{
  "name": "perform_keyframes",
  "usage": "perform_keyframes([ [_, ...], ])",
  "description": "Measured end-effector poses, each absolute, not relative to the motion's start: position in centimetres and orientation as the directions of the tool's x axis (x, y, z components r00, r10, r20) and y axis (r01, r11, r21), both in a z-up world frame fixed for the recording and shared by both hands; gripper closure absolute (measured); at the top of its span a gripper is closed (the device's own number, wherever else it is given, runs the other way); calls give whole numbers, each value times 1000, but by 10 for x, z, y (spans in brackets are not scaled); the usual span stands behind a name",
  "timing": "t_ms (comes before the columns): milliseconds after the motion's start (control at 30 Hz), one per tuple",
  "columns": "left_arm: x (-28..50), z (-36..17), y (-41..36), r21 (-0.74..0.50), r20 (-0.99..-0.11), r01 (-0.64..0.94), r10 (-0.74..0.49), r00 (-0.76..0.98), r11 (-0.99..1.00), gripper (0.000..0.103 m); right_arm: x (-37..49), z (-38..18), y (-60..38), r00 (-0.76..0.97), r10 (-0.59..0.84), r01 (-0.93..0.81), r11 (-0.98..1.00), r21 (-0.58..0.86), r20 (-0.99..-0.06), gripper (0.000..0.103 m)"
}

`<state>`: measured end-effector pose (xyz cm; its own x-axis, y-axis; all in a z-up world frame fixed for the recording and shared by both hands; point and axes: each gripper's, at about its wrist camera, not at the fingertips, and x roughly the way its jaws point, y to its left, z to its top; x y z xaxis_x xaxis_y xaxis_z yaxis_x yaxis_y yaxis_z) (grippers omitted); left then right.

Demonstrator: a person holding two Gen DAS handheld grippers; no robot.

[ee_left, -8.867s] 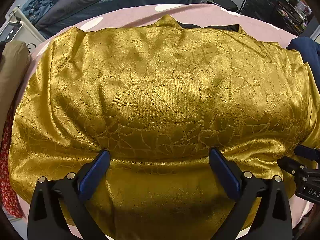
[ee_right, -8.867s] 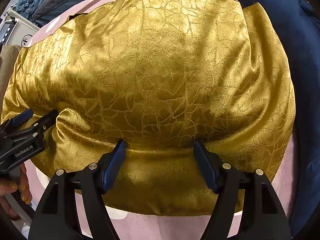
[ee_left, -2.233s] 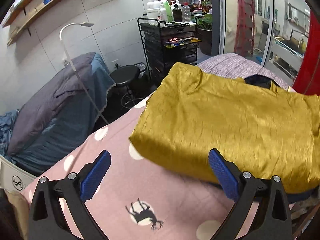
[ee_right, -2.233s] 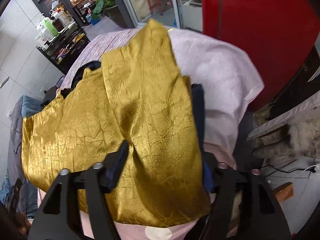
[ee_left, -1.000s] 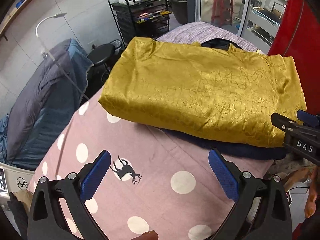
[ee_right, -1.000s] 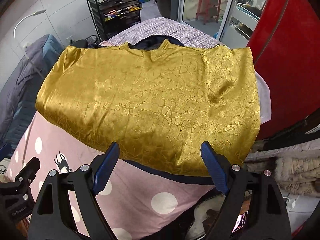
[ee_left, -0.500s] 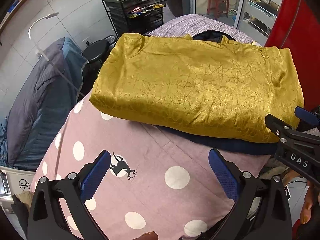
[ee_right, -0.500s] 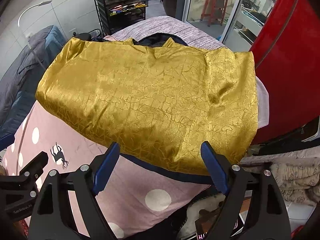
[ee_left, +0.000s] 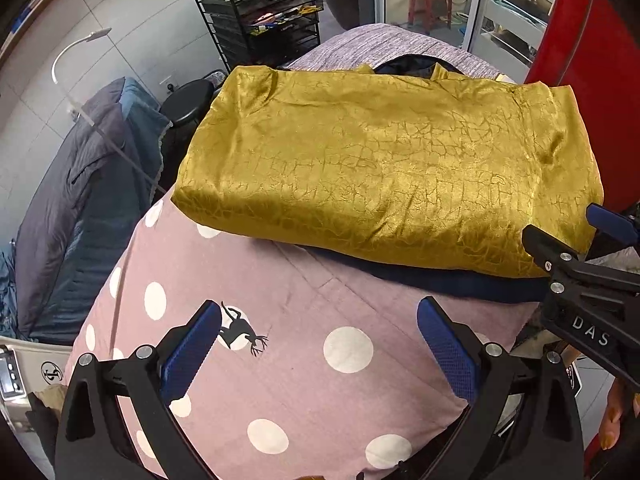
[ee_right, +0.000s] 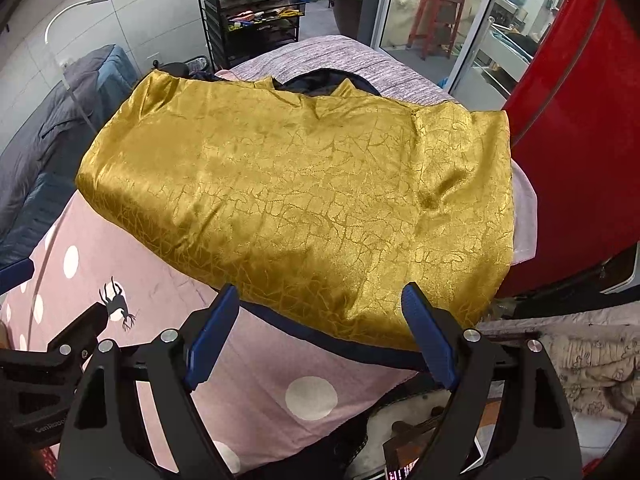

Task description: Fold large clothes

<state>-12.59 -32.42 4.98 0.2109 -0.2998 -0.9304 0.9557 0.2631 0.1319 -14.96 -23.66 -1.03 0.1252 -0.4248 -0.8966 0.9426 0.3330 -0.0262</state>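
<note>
A folded gold satin garment lies flat on top of a dark navy garment at the far end of the pink polka-dot table cover. It also shows in the right wrist view. My left gripper is open and empty above the pink cover, short of the gold garment. My right gripper is open and empty at the garment's near edge, not holding it. The right gripper also shows in the left wrist view.
A red cabinet stands right of the pile. A black wire cart with bottles and a black stool are behind. A grey-blue bedding heap lies left. A lamp arm rises there.
Earlier both grippers were at the gold garment spread on the table. It now lies folded on the navy garment, and both open grippers have backed away toward me.
</note>
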Motion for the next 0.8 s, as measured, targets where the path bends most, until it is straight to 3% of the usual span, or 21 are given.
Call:
perform_keyframes([
  [800, -134, 51, -323, 164, -928, 948, -284, 242, 272, 7, -155, -10, -229, 117, -438, 936, 349, -49, -891, 21],
])
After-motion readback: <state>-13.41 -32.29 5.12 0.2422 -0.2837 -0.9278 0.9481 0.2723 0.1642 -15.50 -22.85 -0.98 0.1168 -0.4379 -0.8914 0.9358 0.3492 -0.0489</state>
